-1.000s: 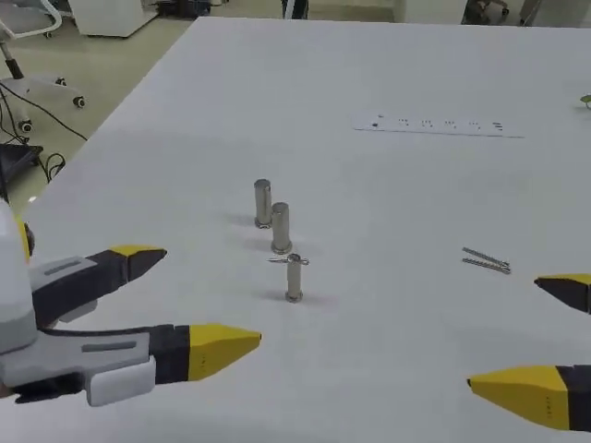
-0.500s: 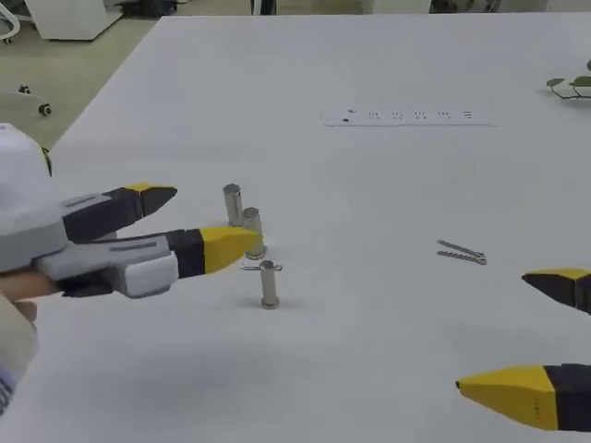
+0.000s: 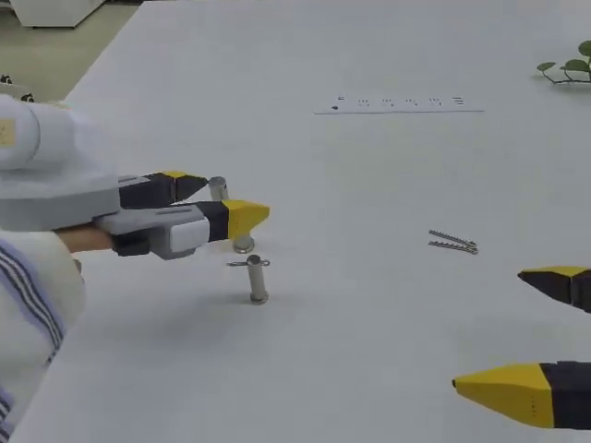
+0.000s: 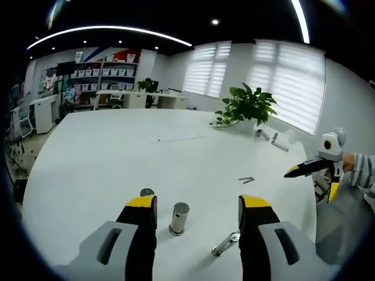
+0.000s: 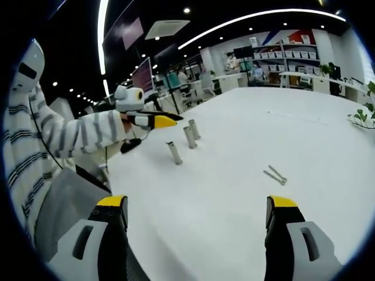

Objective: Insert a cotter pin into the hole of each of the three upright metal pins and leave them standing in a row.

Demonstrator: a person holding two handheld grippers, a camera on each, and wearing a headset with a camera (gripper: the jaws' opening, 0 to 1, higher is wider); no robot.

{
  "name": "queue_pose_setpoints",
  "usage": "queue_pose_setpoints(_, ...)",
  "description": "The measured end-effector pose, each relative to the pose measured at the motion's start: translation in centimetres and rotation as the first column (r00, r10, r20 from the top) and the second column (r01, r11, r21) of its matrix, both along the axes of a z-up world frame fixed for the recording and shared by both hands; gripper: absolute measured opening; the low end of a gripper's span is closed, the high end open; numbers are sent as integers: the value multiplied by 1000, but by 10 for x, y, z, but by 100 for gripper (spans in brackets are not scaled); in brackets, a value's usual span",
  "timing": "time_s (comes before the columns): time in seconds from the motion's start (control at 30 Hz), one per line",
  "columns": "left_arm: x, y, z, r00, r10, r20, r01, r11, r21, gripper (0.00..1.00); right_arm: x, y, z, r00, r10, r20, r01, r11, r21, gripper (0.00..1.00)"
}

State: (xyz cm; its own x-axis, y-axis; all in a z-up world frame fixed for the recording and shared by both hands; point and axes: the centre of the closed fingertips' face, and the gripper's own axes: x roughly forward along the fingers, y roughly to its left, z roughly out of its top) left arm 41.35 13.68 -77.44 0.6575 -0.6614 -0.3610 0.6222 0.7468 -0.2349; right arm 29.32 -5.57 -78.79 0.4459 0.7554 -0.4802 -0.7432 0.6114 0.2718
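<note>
At the left edge of the head view a striped sleeve [image 3: 28, 305] leads to the left gripper [image 3: 235, 197]. A second ago it hung low and well short of the row, and half a second ago its nearer tip was just at the middle pin. Now it reaches further across, and its nearer yellow tip covers the upper part of the middle pin [image 3: 243, 245], so that only the foot shows there, while the far pin [image 3: 219, 189] peeks out just past the farther tip. Its tongs stand apart and hold nothing: in the left gripper view the middle pin [image 4: 179, 218] stands upright in the gap between them, touching neither. Just nearer the person, the near pin [image 3: 258, 284] stands upright on the white table [image 3: 369, 185] with a cotter pin [image 3: 249, 263] through its head, as in both earlier pictures, and the three pins keep their row. Further right two loose cotter pins [image 3: 452, 243] lie side by side on the table, well apart from the row and unmoved. Beyond them a white strip [image 3: 397, 104] lies flat, its row of dark marks too small to read. At the lower right the right gripper [image 3: 489, 328] hovers over bare table, tongs wide apart and empty, much as before. A green plant [image 3: 572, 69] shows at the far right edge
</note>
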Motion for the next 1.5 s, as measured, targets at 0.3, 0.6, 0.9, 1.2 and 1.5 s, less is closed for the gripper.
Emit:
queue_pose_setpoints(0.3,8,-7,-14,999,-33,-38,32,999,-23,46,4,-2,-1,1000,-8,-14,8,1000,1,98)
queue_pose_setpoints(0.6,14,-13,-28,997,-49,-51,50,999,20,41,5,-3,-2,1000,-7,-17,7,1000,-9,97)
queue_pose_setpoints(0.9,20,-12,-43,997,-51,-66,57,994,91,28,4,-4,-6,999,-12,-40,12,1000,-8,95)
queue_pose_setpoints(1.2,23,-8,-49,998,-46,-43,52,986,158,18,4,-6,-5,999,-23,-39,23,1000,-4,94)
queue_pose_setpoints(1.5,23,-6,-50,998,-61,-32,66,982,177,14,1,-8,-8,999,-25,-48,25,1000,-9,93)
